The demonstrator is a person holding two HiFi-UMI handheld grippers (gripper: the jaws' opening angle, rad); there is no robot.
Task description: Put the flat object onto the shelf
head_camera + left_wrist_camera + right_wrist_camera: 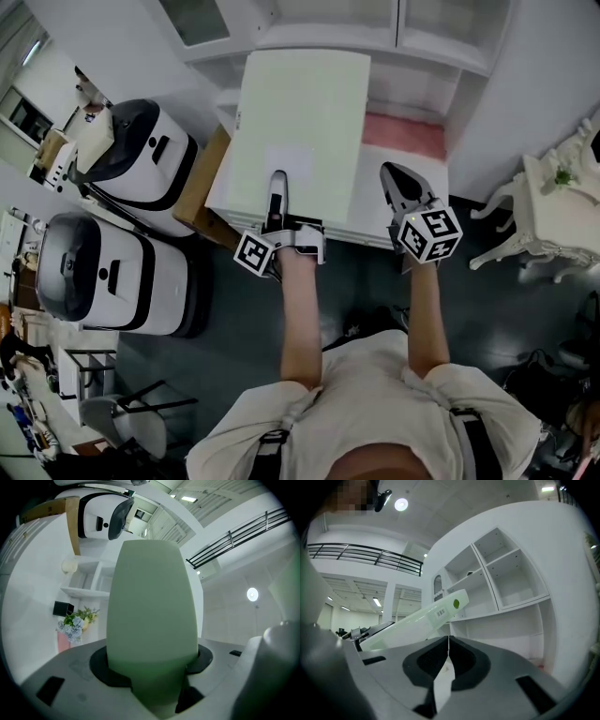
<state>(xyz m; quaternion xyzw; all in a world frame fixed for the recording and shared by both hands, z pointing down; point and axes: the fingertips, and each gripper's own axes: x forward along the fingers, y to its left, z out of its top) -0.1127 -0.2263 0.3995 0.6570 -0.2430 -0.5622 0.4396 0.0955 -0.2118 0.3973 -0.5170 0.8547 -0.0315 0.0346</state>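
The flat object (300, 122) is a pale green slab, held tilted above the white shelf unit's (412, 84) low top. My left gripper (277, 183) is shut on its near edge. In the left gripper view the green slab (152, 602) fills the space between the jaws and hides most of what lies ahead. My right gripper (394, 178) hovers to the right of the slab, shut and empty, its jaws meeting in a thin line (448, 644). From that side the slab (417, 620) slants up toward the open white shelves (511, 583).
Two white machines with dark visors (141, 155) (103, 272) stand at the left beside a brown board (202, 187). A pink patch (403, 136) lies on the shelf unit. A white ornate table (553, 206) stands at the right. Flowers (75, 623) sit in a niche.
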